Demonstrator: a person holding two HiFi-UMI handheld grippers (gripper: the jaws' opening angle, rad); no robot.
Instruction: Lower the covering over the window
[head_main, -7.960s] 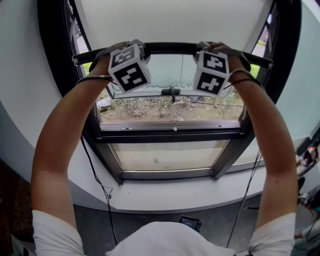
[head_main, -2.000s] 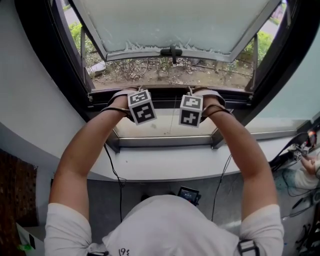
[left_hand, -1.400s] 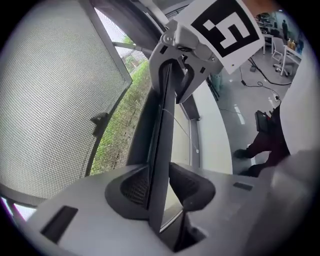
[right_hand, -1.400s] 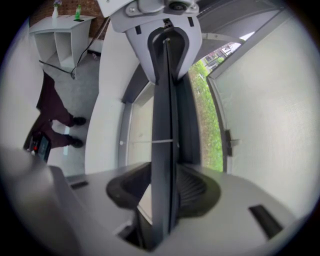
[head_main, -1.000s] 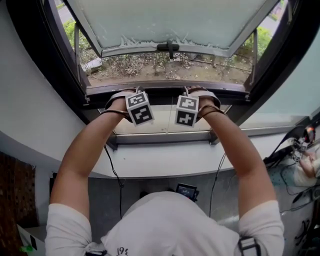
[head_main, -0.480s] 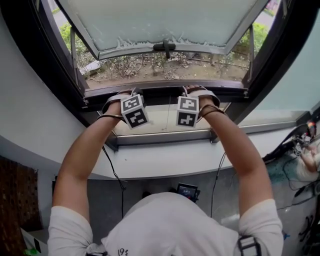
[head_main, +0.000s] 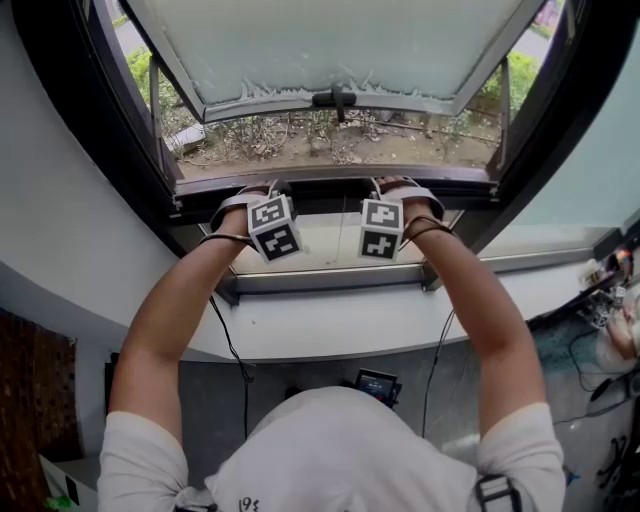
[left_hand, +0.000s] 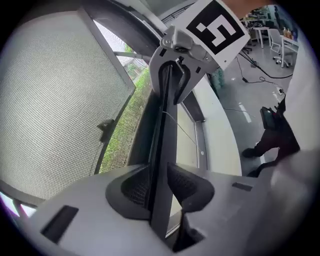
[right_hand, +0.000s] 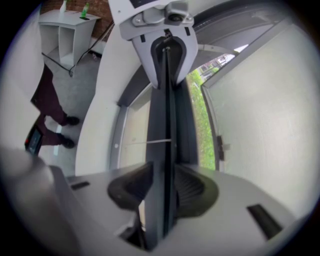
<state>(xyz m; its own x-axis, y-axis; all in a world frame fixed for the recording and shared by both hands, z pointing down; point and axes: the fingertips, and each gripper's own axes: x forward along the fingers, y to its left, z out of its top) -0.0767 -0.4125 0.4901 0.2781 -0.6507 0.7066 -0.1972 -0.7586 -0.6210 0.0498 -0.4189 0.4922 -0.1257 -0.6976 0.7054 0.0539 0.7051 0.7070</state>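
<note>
Screen rail (left_hand: 162, 150), the dark bottom bar of the mesh screen (left_hand: 55, 100), is held between the pads of the left gripper (left_hand: 159, 186). These jaws are set narrow and have just been closing onto it. The same rail is held in the right gripper (right_hand: 162, 187). Those jaws have just been opening a little, but the bar fills the gap and both pads are seen against it. Both grippers are placed side by side near the middle of the rail, with both arms stretched forward.

The rail is seen low, along the bottom edge of the open section and just above the fixed lower pane (head_main: 330, 245). Mesh is stretched above it, and the tilted-out sash (head_main: 340, 40) and the garden are seen through it. The white sill (head_main: 330, 325) lies well below.

Step judged: end of the pull-down, with the covering nearly or fully lowered. Whether the rail is seated or latched cannot be told.

Next move judged: a short, even push down on both ends so the rail is kept level. The catch should be confirmed before the jaws are opened, otherwise spring-back is likely.
</note>
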